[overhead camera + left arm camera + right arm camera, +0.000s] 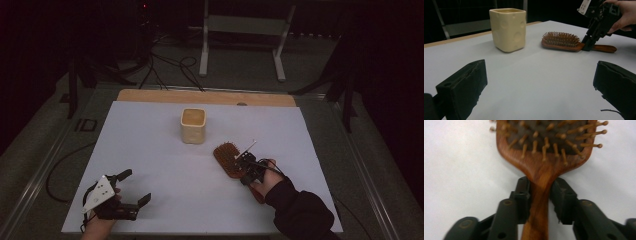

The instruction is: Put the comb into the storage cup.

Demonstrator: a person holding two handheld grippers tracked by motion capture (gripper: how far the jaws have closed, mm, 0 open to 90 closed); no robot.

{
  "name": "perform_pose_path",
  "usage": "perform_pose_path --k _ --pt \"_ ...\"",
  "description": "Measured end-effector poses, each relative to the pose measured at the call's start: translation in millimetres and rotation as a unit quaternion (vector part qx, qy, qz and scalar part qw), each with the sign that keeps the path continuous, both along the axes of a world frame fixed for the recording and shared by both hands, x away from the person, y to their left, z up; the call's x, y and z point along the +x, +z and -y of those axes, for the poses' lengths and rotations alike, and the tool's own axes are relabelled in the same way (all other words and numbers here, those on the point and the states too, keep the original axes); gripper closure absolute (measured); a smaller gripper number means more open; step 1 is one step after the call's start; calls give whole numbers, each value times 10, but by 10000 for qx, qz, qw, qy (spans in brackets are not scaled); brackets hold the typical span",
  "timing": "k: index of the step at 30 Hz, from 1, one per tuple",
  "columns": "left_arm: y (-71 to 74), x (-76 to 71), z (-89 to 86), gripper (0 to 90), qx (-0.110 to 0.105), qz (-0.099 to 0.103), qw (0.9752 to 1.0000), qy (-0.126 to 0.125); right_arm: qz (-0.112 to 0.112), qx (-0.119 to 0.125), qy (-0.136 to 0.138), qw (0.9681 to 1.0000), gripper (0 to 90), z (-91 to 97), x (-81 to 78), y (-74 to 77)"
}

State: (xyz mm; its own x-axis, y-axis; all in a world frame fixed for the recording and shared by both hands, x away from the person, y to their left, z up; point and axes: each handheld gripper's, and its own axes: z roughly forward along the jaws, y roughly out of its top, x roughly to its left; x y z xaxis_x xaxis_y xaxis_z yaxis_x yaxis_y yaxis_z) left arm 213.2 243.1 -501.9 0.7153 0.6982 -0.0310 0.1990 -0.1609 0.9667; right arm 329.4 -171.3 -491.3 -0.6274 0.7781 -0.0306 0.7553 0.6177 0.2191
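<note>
While its two black jaws pressed against either side of the narrow neck of the wooden hairbrush [541,170], the right gripper [539,195] had that handle clamped between them, just below the paddle head. The brush lay flat on the white table [165,150], bristles up, toward the right side of the surface, its head pointing away from the person and its handle running back under the right hand [267,177], whose dark sleeve [300,212] came in from the near edge. Beyond the brush head, near the middle of the table and apart from it, stood a cream square cup [193,125], upright. At the near left corner, well apart from both, the left gripper [132,187] rested low over the table with its jaws spread wide and nothing between them, the left hand [100,225] behind it.
</note>
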Motion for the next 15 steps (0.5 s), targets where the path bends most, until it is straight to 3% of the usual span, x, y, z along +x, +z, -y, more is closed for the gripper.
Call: perform_pose_path --k 5,8,15 --pt "-2 2 0 0 0 -9 10000 -2 -11 29 70 10000 708 11 7 -1" --pt "-7 5 3 0 19 -32 10000 -10 9 125 -33 9999 722 33 -1 -8" --pt "-12 9 -1 0 16 -53 10000 -3 215 232 -89 9995 731 53 -63 -18"
